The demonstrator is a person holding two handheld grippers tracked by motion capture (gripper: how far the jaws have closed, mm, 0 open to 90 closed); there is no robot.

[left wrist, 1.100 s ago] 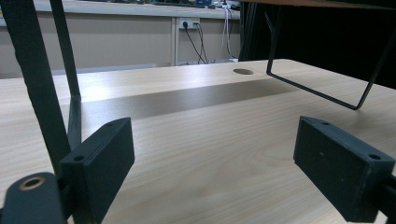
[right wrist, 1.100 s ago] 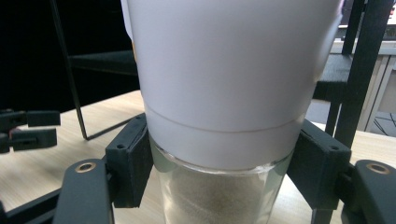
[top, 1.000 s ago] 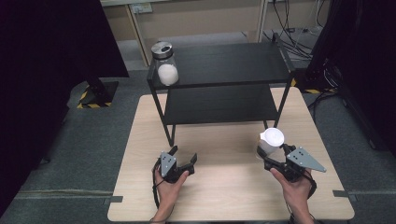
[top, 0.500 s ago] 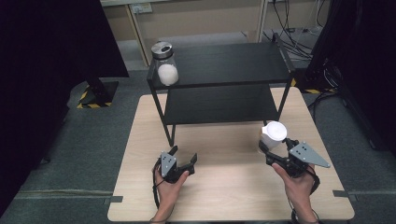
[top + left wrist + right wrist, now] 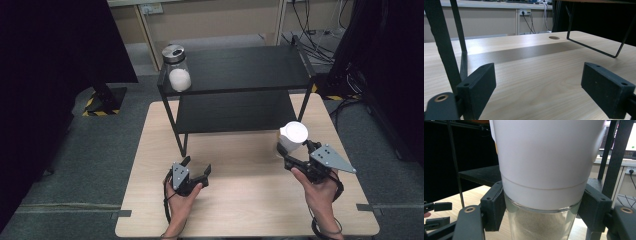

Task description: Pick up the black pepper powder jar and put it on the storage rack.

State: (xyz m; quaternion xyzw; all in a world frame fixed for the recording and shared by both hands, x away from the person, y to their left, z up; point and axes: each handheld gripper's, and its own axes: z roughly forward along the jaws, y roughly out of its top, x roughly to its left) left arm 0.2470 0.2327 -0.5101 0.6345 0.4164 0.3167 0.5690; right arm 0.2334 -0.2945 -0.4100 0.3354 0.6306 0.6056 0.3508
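Gripping a glass jar (image 5: 541,225) with a white lid (image 5: 293,134), the right claw (image 5: 290,156) holds it above the near right part of the counter (image 5: 240,210), just in front of the black two-tier shelf (image 5: 240,65). In the right gripper view its jaws press on the glass right under the lid's lower edge, one on each side, with pale grainy contents visible below. That high grip is the main risk, in my judgement: the heavy filled body hangs below the pads, so a quick swing or a tilt could let the smooth glass slide down or pivot. The shelf's frame post stands close on the right, and a careless lift toward a tier could knock the lid against it.

The left claw (image 5: 192,172) rests low on the near counter, jaws spread wide with nothing between them, only bare wood ahead.

Farther back, a second jar (image 5: 176,67) with a metal lid stands on the top tier's left corner, well apart.
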